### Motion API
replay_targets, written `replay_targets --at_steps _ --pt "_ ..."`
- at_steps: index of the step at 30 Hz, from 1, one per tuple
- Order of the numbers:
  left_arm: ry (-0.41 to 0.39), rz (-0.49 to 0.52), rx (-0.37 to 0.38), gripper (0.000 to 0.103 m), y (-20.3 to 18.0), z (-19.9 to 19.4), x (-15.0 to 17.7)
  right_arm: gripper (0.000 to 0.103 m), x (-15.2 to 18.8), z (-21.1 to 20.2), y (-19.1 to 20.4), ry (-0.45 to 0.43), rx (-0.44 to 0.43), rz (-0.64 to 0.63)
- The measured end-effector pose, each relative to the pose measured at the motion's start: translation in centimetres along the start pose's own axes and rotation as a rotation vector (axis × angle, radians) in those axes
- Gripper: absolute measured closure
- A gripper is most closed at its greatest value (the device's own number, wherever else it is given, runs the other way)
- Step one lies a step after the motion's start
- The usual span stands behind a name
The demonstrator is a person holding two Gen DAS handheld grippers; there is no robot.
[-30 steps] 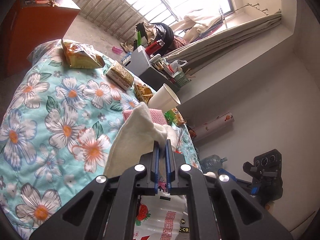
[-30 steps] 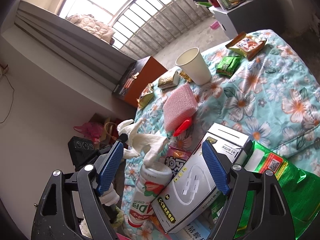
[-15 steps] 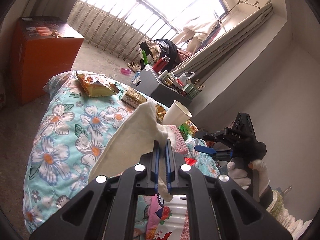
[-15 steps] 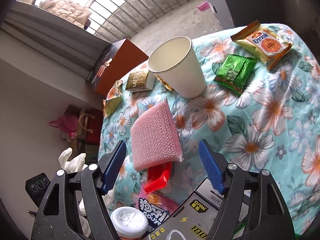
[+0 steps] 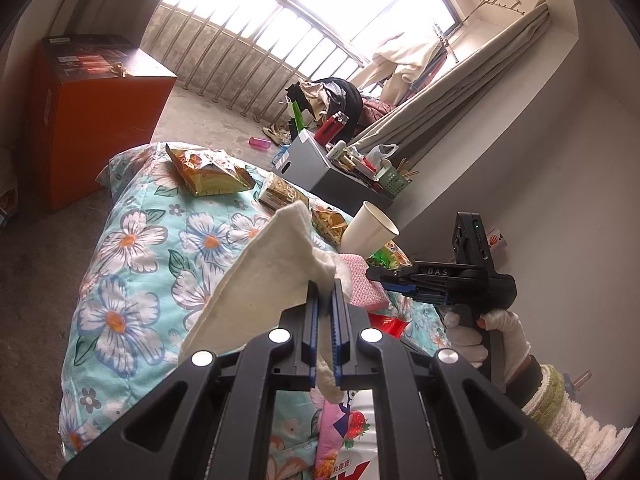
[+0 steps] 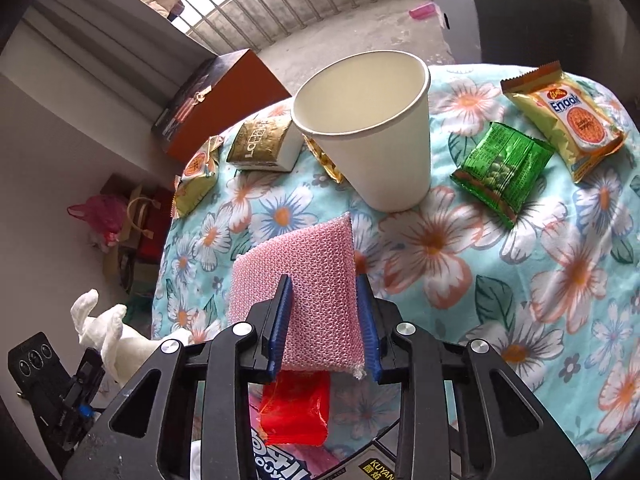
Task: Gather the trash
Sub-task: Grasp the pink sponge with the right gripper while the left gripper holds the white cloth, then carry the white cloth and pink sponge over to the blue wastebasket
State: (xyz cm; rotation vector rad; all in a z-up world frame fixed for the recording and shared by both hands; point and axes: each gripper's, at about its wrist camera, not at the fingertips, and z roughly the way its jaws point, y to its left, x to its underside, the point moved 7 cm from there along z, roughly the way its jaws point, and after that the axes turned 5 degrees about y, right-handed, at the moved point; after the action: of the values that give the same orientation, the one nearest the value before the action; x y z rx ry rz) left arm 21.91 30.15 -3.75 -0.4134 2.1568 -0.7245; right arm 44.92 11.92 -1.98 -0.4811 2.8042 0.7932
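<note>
Daylight floods in thru the barred window (image 5: 296, 12), blown out to white w/ glare. Both views sharp at centre; heavy fisheye bending, dark vignette at edges.

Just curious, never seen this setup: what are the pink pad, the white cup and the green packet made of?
The pink pad looks like a sponge in a knitted plastic mesh; its netted weave shows. The white cup seems to be matte paper, with a rolled rim. The green packet looks like glossy, crinkled plastic film, probably a snack wrapper.

Matt paper cup (image 6: 372, 128), rough pink mesh sponge (image 6: 304, 280), glossy foil packets (image 6: 502, 168), soft white cloth (image 5: 256, 280), printed cotton cover (image 6: 520, 280).
</note>
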Motion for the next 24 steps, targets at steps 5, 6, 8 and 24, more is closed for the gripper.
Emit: replay_targets --at_steps 5,6,8,24 --pt "-0.012 0.013 -0.005 0.098 -0.3 0.0 -0.1 0.085 0.2 -1.6 1.3 -0.055 0.036 -0.069" --pt "-0.014 0.017 -0.007 0.098 -0.4 -0.1 -0.1 0.085 0.2 -2.0 1.5 -0.066 0.038 -0.077" --pt "-0.019 0.027 -0.011 0.098 -0.6 -0.3 -0.2 0.090 0.3 -2.5 2.0 -0.085 0.033 -0.088" --pt "-0.069 0.062 -0.017 0.098 -1.9 -2.0 -0.9 0.103 1.9 -6.7 4.3 -0.160 -0.046 -0.127"
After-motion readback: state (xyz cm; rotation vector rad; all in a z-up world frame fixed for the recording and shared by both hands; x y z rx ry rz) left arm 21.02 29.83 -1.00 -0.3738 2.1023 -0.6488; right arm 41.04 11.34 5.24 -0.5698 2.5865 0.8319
